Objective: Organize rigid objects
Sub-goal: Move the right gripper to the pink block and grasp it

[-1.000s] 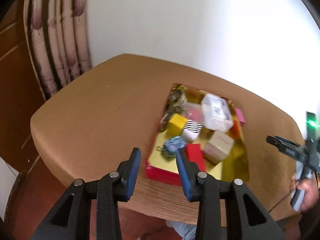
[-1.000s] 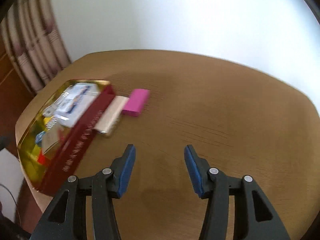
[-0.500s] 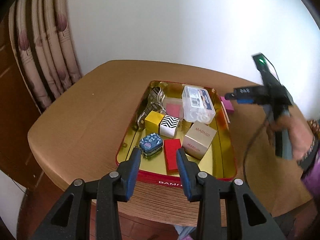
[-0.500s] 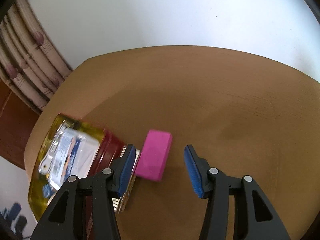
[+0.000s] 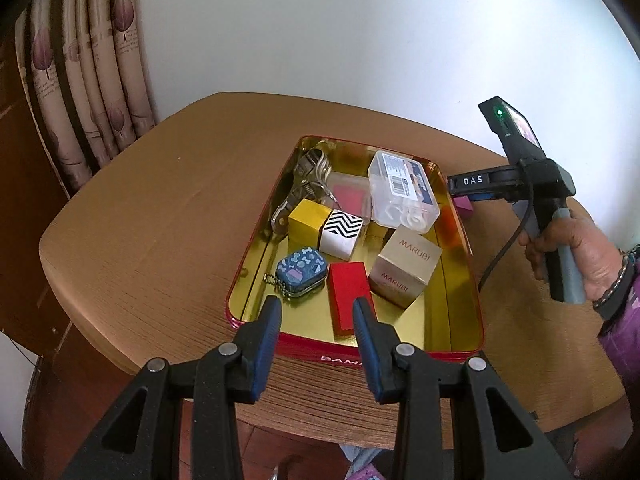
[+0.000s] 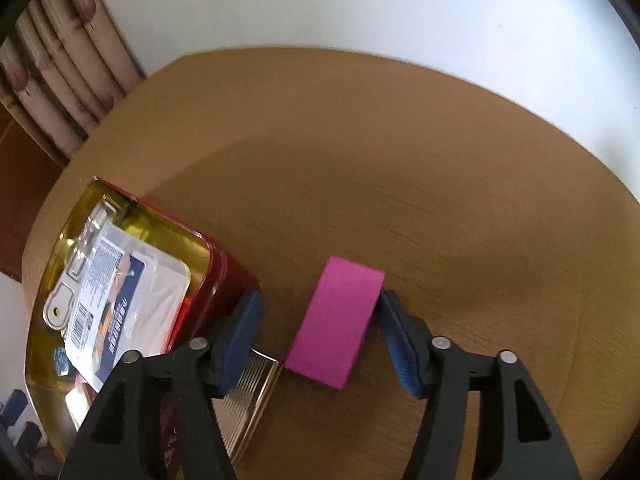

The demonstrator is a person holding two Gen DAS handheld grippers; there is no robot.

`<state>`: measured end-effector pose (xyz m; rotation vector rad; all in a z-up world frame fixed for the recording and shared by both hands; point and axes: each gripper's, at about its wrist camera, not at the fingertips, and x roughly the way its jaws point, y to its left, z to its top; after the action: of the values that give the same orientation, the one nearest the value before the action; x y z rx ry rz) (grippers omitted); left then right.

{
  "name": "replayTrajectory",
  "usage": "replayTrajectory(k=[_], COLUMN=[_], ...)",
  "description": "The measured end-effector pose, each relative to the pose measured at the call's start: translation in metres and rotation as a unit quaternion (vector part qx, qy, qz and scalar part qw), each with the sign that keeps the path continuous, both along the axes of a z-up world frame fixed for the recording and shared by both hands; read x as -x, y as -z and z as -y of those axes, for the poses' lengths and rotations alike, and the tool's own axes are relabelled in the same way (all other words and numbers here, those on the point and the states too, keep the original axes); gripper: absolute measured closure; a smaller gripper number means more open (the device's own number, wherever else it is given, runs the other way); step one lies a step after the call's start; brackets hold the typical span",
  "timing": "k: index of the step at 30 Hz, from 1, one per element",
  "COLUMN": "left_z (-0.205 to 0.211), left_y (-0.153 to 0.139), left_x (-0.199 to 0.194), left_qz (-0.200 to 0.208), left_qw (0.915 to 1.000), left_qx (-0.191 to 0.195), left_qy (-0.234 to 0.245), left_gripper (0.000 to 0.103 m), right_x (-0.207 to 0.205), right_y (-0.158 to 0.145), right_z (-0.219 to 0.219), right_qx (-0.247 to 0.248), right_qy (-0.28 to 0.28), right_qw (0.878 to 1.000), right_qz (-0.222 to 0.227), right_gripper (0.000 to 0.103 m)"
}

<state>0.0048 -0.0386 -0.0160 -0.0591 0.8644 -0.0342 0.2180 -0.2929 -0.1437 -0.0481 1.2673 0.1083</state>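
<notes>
A magenta block lies on the wooden table just right of a red tin with a gold inside. My right gripper points down over the block with its jaws opening. The block sits between them, with the left pad clear of it. In the left wrist view the right gripper hangs beside the tin, held by a person's hand. My left gripper hovers over the tin's near rim, jaws slightly apart and empty, above a red block.
In the tin lie a clear plastic case, a beige box, a zigzag cube, a yellow cube, a blue pouch and metal clips. A ribbed silvery flat piece lies beside the tin. A curtain hangs at the left.
My right gripper has swung across the table and come down over the magenta block, and its jaws have widened. The left gripper has edged closer to the tin.
</notes>
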Motion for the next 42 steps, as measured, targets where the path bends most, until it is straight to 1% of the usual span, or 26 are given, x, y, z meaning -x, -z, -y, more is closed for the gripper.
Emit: replayTrajectory(k=[1,2,3,4,6,8,10,12,14,15,17,18,19,22,24,25,26,27,28,30,32,36,38,39,40,42], left_z=[0.001,0.002,0.004,0.005,0.008,0.01,0.014,0.016,0.02,0.021,0.022,0.023,0.024,0.024,0.023,0.022,0.022,0.021,0.019,0.019,0.018,0.019,0.019,0.02,0.02,0.02], left_y=[0.0,-0.001,-0.001,-0.002,-0.001,-0.001,-0.002,-0.004,-0.006,-0.007,-0.008,-0.008,-0.008,-0.006,-0.006,-0.007,-0.007,-0.007,-0.006,-0.005,-0.005,-0.008,-0.009,-0.008,-0.008,-0.008], left_x=[0.0,0.001,0.002,0.002,0.002,0.004,0.006,0.009,0.011,0.012,0.013,0.014,0.014,0.012,0.012,0.013,0.013,0.012,0.012,0.01,0.01,0.012,0.013,0.013,0.014,0.014], left_qz=[0.001,0.003,0.004,0.005,0.005,0.005,0.008,0.014,0.02,0.022,0.028,0.03,0.03,0.024,0.025,0.026,0.026,0.026,0.024,0.018,0.015,0.023,0.024,0.024,0.023,0.021], left_qw=[1.0,1.0,0.9999,0.9999,0.9998,0.9998,0.9996,0.9995,0.9991,0.999,0.9988,0.9987,0.9986,0.9986,0.9986,0.9985,0.9984,0.9985,0.9987,0.9991,0.9993,0.999,0.999,0.999,0.999,0.9991], left_qx=[-0.004,-0.007,-0.01,-0.013,-0.019,-0.02,-0.025,-0.029,-0.036,-0.037,-0.039,-0.039,-0.04,-0.045,-0.045,-0.046,-0.047,-0.046,-0.042,-0.035,-0.029,-0.034,-0.034,-0.035,-0.036,-0.032], left_qy=[0.001,0.001,0.002,0.002,0.003,0.005,0.007,0.008,0.011,0.012,0.014,0.014,0.015,0.014,0.015,0.014,0.014,0.014,0.015,0.016,0.016,0.015,0.015,0.015,0.015,0.015], left_gripper=[0.066,0.066,0.066,0.066,0.066,0.066,0.066,0.066,0.066,0.066,0.066,0.066,0.066,0.066,0.066,0.066,0.066,0.066,0.066,0.065,0.065,0.065,0.065,0.066,0.065,0.065], right_x=[0.002,0.004,0.008,0.011,0.019,0.027,0.037,0.049,0.062,0.07,0.087,0.09,0.09,0.081,0.072,0.07,0.065,0.066,0.059,0.056,0.053,0.048,0.055,0.061,0.065,0.069], right_y=[0.0,0.0,0.002,0.004,0.001,-0.003,-0.008,-0.013,-0.022,-0.03,-0.051,-0.055,-0.054,-0.047,-0.042,-0.04,-0.039,-0.037,-0.03,-0.024,-0.014,-0.015,-0.013,-0.01,-0.016,-0.039], right_z=[-0.002,-0.001,-0.001,-0.002,0.003,0.016,0.032,0.05,0.064,0.067,0.052,0.038,0.018,-0.033,-0.042,-0.044,-0.06,-0.057,-0.058,-0.06,-0.06,-0.06,-0.044,-0.035,-0.027,-0.013], right_qx=[0.005,0.009,0.043,0.062,0.059,0.075,0.068,0.089,0.069,0.052,-0.011,-0.026,-0.033,-0.021,-0.012,-0.02,-0.032,-0.026,-0.005,-0.001,0.002,0.054,0.07,0.059,0.044,-0.021], right_qy=[-0.005,-0.007,-0.009,-0.017,-0.023,-0.002,0.02,0.044,0.08,0.087,0.061,0.05,0.039,0.005,-0.009,-0.008,-0.007,-0.004,-0.005,0.0,-0.002,-0.001,0.011,0.024,0.035,0.04], right_qw=[1.0,1.0,0.999,0.998,0.998,0.997,0.997,0.995,0.994,0.995,0.996,0.996,0.998,0.999,0.999,0.999,0.999,1.0,1.0,1.0,1.0,0.998,0.997,0.997,0.998,0.999], right_qz=[0.003,0.004,0.001,0.004,0.006,0.005,0.0,0.004,0.007,0.021,0.064,0.063,0.048,0.031,0.029,0.024,0.019,0.017,0.013,0.006,-0.016,-0.021,-0.035,-0.038,-0.036,-0.002], right_gripper=[0.035,0.035,0.036,0.036,0.036,0.036,0.036,0.036,0.035,0.037,0.037,0.037,0.036,0.036,0.037,0.036,0.036,0.037,0.037,0.037,0.034,0.033,0.033,0.033,0.033,0.033])
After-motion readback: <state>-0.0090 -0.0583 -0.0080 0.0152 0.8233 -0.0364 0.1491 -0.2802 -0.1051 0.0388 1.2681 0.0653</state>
